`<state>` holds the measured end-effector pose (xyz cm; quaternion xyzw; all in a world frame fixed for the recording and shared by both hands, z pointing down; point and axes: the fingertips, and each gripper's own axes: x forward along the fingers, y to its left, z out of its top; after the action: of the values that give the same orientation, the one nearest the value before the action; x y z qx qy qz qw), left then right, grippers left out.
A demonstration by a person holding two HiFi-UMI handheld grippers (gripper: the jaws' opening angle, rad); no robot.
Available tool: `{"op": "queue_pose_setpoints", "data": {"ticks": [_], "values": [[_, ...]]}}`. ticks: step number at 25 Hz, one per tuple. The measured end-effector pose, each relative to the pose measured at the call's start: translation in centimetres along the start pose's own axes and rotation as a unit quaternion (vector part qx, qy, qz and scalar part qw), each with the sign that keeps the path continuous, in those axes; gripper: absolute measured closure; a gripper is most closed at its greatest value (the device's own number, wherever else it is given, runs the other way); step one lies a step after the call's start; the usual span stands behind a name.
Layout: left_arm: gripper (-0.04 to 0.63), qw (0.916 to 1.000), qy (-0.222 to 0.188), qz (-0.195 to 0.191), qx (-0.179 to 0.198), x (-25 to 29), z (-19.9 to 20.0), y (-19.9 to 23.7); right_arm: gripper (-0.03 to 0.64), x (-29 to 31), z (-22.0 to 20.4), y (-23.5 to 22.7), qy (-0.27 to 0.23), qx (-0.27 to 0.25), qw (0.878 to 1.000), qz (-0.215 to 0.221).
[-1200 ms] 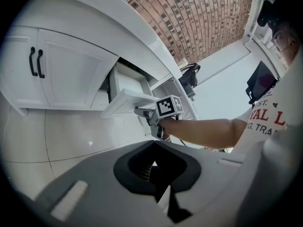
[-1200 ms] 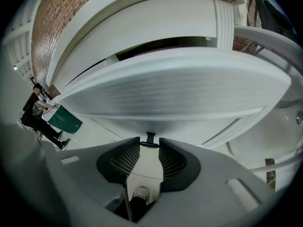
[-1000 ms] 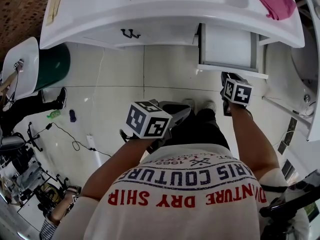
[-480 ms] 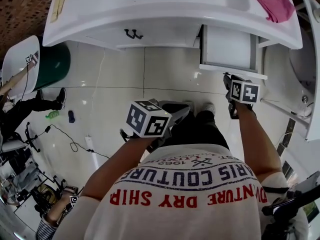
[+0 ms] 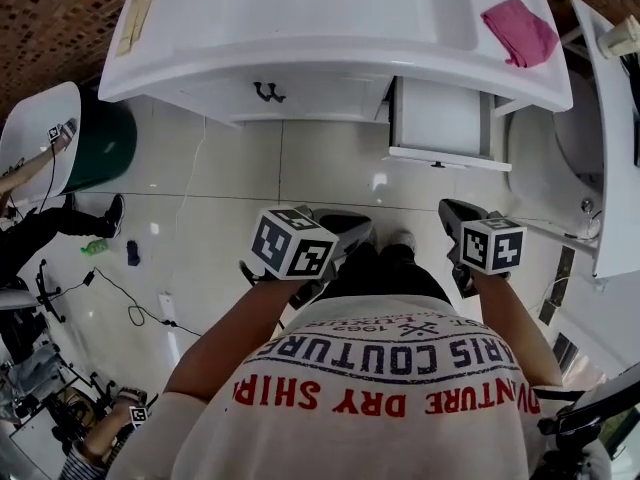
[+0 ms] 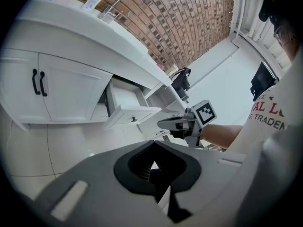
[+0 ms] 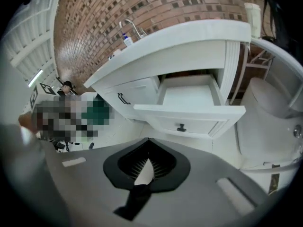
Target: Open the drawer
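The left tongs (image 5: 345,226) and right tongs (image 5: 455,216), each bearing a marker cube, hang over the pale tiled floor (image 5: 300,168). Both are closed on nothing, though the left only seems fully shut. Beyond them, the white drawer with a small dark knob (image 5: 441,118) stands pulled out of the white vanity cabinet (image 5: 340,93), right of the black door handles (image 5: 266,92). Farthest, a pink cloth (image 5: 518,30) lies on the white surface (image 5: 250,18).

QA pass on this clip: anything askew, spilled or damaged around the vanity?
Nothing damaged or spilled. The drawer is pulled out and looks straight. Only a pink cloth lies crumpled on the vanity, right of the basin.
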<state>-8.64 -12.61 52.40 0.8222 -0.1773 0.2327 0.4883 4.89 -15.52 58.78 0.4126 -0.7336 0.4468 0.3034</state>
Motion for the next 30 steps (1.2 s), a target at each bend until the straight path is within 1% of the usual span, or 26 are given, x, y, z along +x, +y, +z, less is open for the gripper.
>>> {"op": "queue_pose_setpoints", "data": {"ticks": [4, 7, 10, 12, 14, 16, 19, 23, 27, 30], "values": [[0.598, 0.9996, -0.020, 0.001, 0.018, -1.0, 0.5, -1.9, 0.607, -4.0, 0.7, 3.9, -0.023, -0.018, 0.999, 0.040], [0.598, 0.9990, -0.034, 0.006, 0.027, -1.5, -0.1, -4.0, 0.607, -6.8, -0.3, 6.3, -0.032, -0.026, 0.997, 0.073], [0.598, 0.9982, -0.045, 0.012, 0.037, -1.6, -1.6, -6.7, 0.607, -9.6, -2.1, 7.8, -0.042, -0.043, 0.994, 0.091], [0.598, 0.9975, -0.051, 0.016, 0.047, -1.5, -3.4, -9.1, 0.607, -11.9, -4.0, 8.6, -0.053, -0.053, 0.992, 0.101], [0.598, 0.9958, -0.060, 0.022, 0.066, -1.0, -5.5, -12.0, 0.607, -14.6, -6.3, 8.9, -0.071, -0.065, 0.990, 0.106], [0.598, 0.9937, -0.069, 0.029, 0.084, -0.4, -8.2, -15.4, 0.607, -17.5, -9.5, 8.9, -0.087, -0.075, 0.987, 0.109], [0.598, 0.9918, -0.074, 0.034, 0.098, 0.8, -12.7, -20.4, 0.608, -21.6, -14.7, 8.8, -0.095, -0.082, 0.985, 0.116], [0.598, 0.9905, -0.074, 0.028, 0.113, 1.9, -17.8, -26.6, 0.609, -26.5, -20.1, 10.1, -0.101, -0.102, 0.981, 0.129], [0.598, 0.9861, -0.077, 0.036, 0.143, 1.3, -20.5, -30.9, 0.609, -30.0, -22.9, 11.7, -0.115, -0.126, 0.975, 0.139], [0.598, 0.9837, -0.086, 0.044, 0.151, 0.0, -21.0, -31.9, 0.609, -31.6, -23.3, 13.2, -0.131, -0.137, 0.971, 0.146]]}}
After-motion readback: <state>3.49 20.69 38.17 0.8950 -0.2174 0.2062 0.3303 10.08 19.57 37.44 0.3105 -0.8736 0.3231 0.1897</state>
